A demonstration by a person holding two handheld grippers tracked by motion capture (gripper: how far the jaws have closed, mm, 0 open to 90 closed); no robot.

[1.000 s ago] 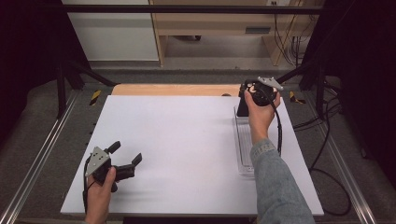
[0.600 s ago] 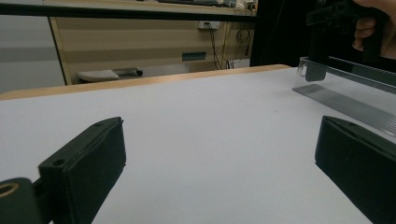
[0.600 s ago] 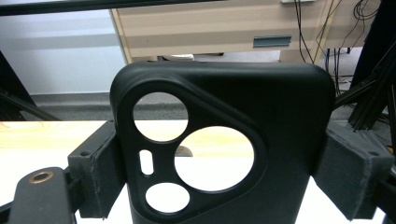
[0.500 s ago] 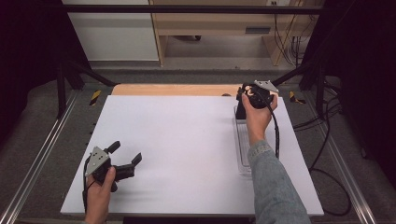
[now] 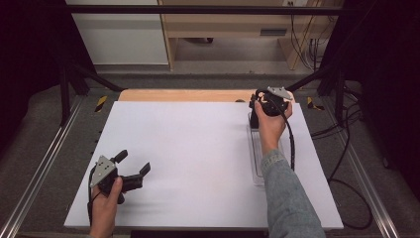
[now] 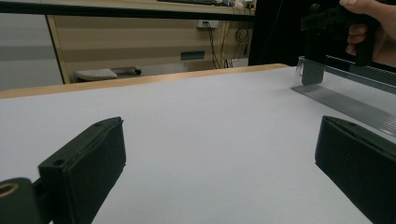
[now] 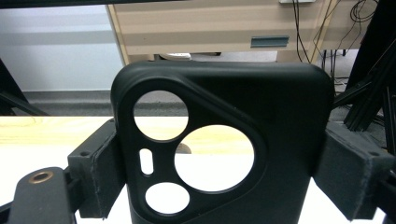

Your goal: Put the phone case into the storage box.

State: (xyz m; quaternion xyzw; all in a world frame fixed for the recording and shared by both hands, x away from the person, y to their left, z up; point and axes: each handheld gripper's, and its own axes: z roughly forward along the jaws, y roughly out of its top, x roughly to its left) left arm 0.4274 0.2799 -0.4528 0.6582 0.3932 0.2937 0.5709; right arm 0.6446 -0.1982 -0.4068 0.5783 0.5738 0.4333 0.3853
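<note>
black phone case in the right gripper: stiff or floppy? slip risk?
The phone case probably flexes a little: it is a thin shell with large camera cutouts. It looks light for its size, being hollow. Its matte finish and the wide pads of the right gripper on both edges suggest low slip risk, though hard squeezing may bow it.

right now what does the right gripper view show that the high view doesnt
The right gripper view alone shows the black phone case close up, its camera cutouts see-through and both jaws pressed on its sides. The high view alone shows the left gripper with jaws open above the white table, and the clear tray under the right hand. Both share the right gripper, the wooden edge and the cabinet behind.
</note>
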